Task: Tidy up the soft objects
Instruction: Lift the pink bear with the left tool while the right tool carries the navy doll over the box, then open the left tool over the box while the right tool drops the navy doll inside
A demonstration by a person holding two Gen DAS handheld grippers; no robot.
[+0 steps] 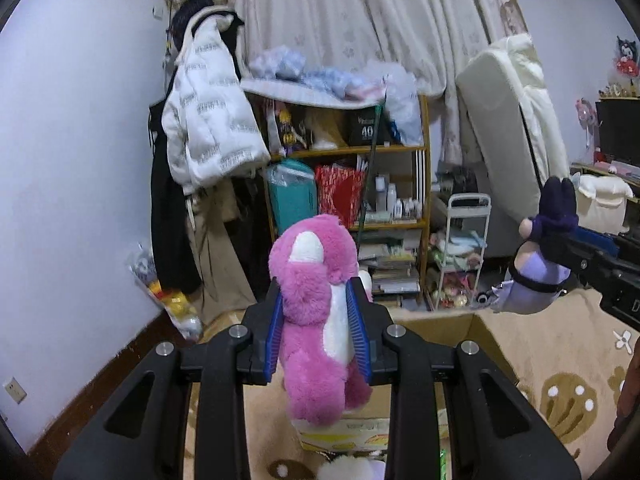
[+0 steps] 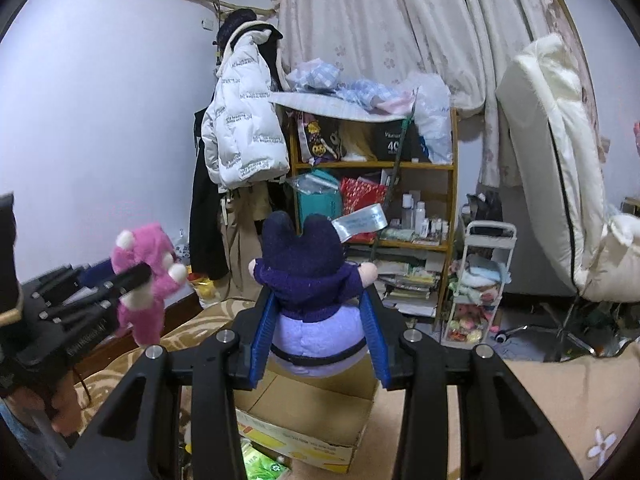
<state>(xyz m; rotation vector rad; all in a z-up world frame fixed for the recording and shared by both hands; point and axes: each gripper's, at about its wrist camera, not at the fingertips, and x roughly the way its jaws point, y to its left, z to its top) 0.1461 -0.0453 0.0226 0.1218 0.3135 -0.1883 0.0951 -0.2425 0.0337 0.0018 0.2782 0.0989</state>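
Note:
My left gripper (image 1: 318,304) is shut on a pink plush bear (image 1: 316,320) with a white belly, held in the air above a cardboard box (image 1: 344,432). The blue pads squeeze its middle from both sides. In the right wrist view the same pink bear (image 2: 144,276) hangs at the left. My right gripper (image 2: 320,316) is shut on a purple plush doll (image 2: 312,296) with a dark hooded top and lilac bottom, above the open cardboard box (image 2: 304,416). The purple doll (image 1: 536,268) also shows at the right edge of the left wrist view.
A wooden shelf (image 1: 352,184) crammed with bags, bottles and books stands ahead. A white jacket (image 1: 208,120) hangs left of it, a white trolley (image 2: 480,280) right of it, and a cream mattress (image 2: 556,152) leans against the curtain. A patterned beige rug (image 1: 560,360) covers the floor.

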